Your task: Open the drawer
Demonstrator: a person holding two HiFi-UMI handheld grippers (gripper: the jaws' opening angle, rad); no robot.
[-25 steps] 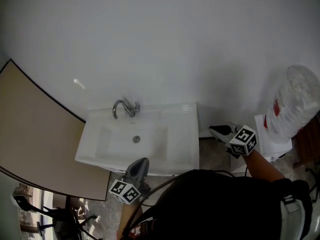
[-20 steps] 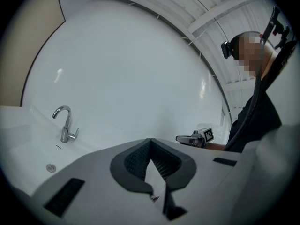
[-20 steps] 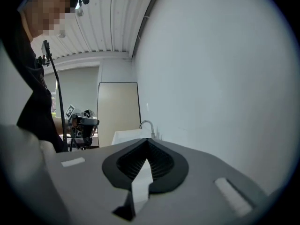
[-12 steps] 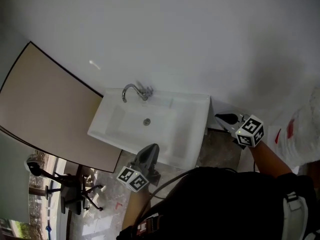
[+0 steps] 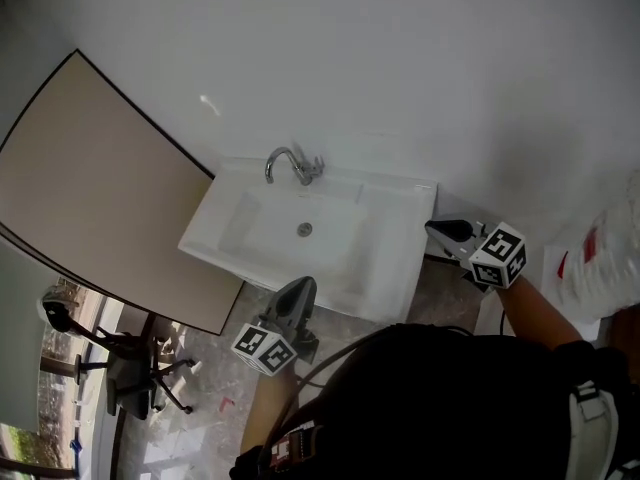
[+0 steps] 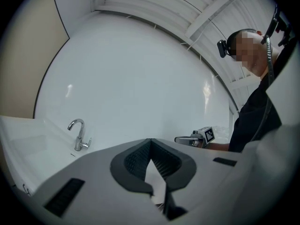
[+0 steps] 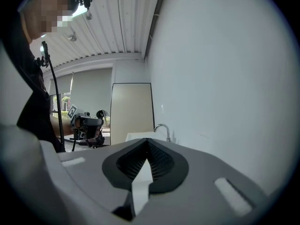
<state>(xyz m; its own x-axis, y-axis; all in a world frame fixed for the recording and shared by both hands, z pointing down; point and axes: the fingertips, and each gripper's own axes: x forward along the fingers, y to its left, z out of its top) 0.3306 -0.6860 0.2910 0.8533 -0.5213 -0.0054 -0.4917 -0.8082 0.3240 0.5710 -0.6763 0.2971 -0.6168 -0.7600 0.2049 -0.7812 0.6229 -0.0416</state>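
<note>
Sink (image 5: 250,223) shifted up-right in head view | left gripper (image 5: 299,288) clenched, empty | right gripper (image 5: 438,231) clenched, empty

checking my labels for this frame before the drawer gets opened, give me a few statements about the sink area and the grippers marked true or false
1. The left gripper is shut with nothing between its jaws. True.
2. The right gripper grips the faucet. False: it is shut on nothing and hangs off the right end of the sink, apart from the faucet.
3. The faucet stands at the back of the sink, next to the white wall. True.
4. Dishes are piled in the sink. False: only its drain shows in the basin.
5. In the head view, a beige panel stands at the sink's left. True.
</note>
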